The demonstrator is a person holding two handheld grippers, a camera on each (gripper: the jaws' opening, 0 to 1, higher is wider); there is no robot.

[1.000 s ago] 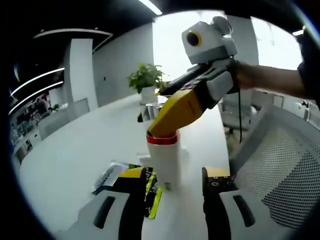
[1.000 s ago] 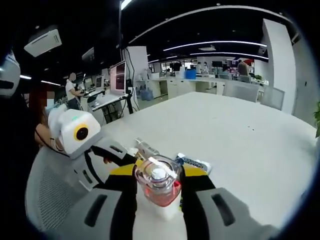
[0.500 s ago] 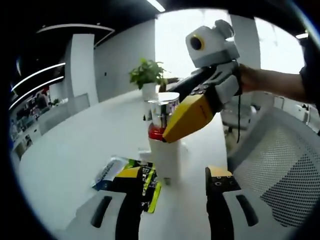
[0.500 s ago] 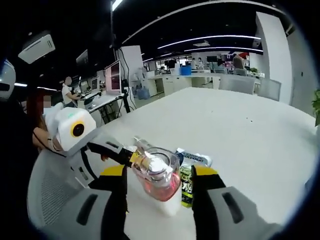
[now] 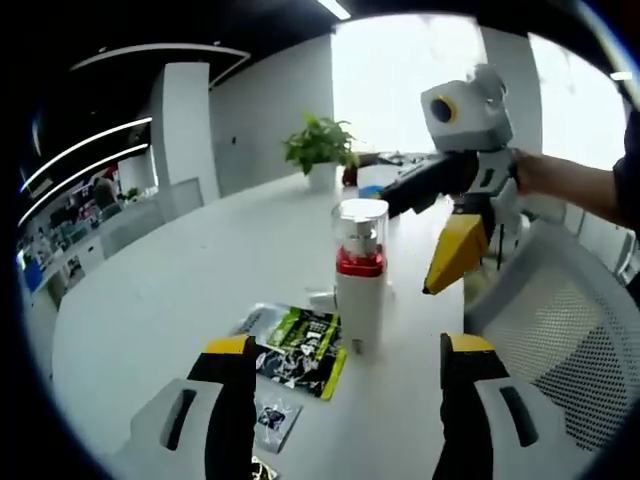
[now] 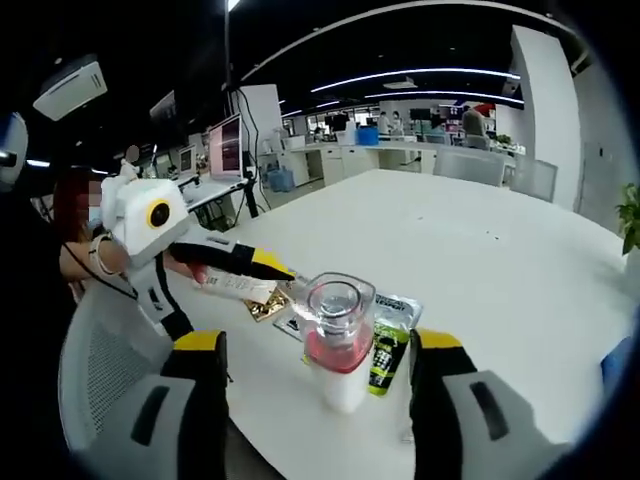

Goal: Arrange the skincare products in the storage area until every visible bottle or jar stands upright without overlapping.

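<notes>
bottle [image 5: 360, 290] upright on table [image 5: 180, 300]; hides sachets [image 5: 298, 350] partly | both grippers' fingers apart

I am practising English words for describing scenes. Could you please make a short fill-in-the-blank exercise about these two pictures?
1. The white bottle with the clear cap stands ____ on the white table.
2. The band under the bottle's clear cap is ____ in colour.
3. The right tool has its jaws ____, one on each side of the bottle without touching it.
4. A black and green sachet lies ____ on the table beside the bottle.

Missing words: upright; red; open; flat
</notes>
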